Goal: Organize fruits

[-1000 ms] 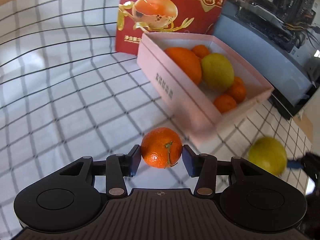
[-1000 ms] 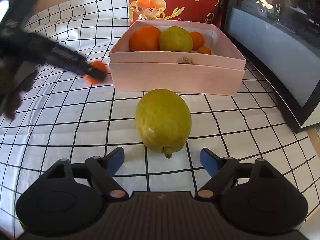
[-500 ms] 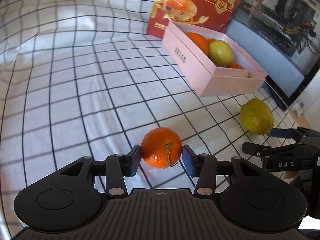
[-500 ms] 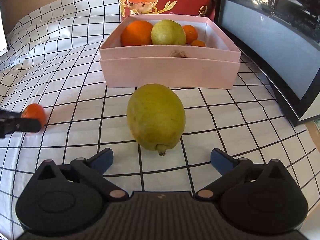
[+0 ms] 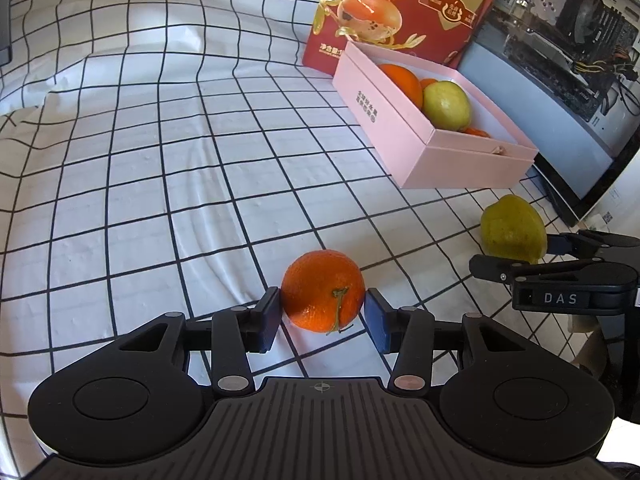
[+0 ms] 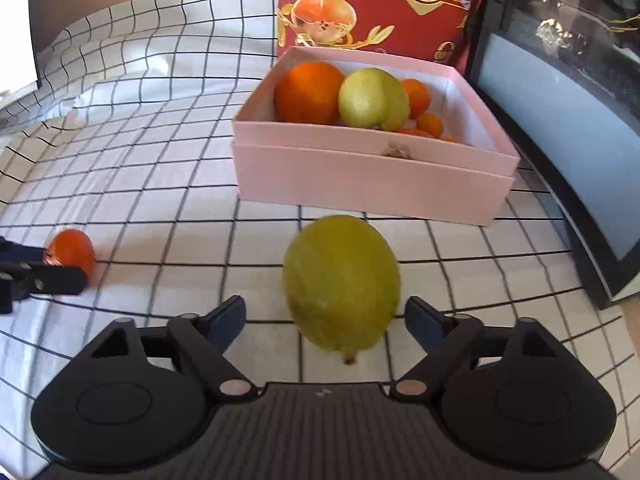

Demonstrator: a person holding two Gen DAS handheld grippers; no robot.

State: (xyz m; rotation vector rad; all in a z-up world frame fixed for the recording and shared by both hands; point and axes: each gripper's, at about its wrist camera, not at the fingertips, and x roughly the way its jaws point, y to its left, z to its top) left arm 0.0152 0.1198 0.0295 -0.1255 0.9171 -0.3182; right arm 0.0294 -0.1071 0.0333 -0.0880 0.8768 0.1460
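1. The left gripper (image 5: 323,315), at lower centre of its view, is clamped on a small orange mandarin (image 5: 323,290).
2. The right gripper (image 6: 325,316) stands open; its jaws have just been closing around the yellow-green lemon (image 6: 342,283) between them, neither pad pressing it.
3. The pink box (image 6: 372,184), at upper right on the checked surface (image 5: 160,184), holds more fruit.

Readable text, both wrist views
"DAS" in pale letters on right gripper (image 5: 550,249) body, left wrist view. Large gold "鹅蛋" on red carton (image 5: 404,4) behind pink box (image 5: 416,148); smaller Chinese print in dark badge and along lower edge too small to read. Vertical Chinese print on pink box's side wall, illegible. Small QR code on white tag (image 5: 607,217) at far right.
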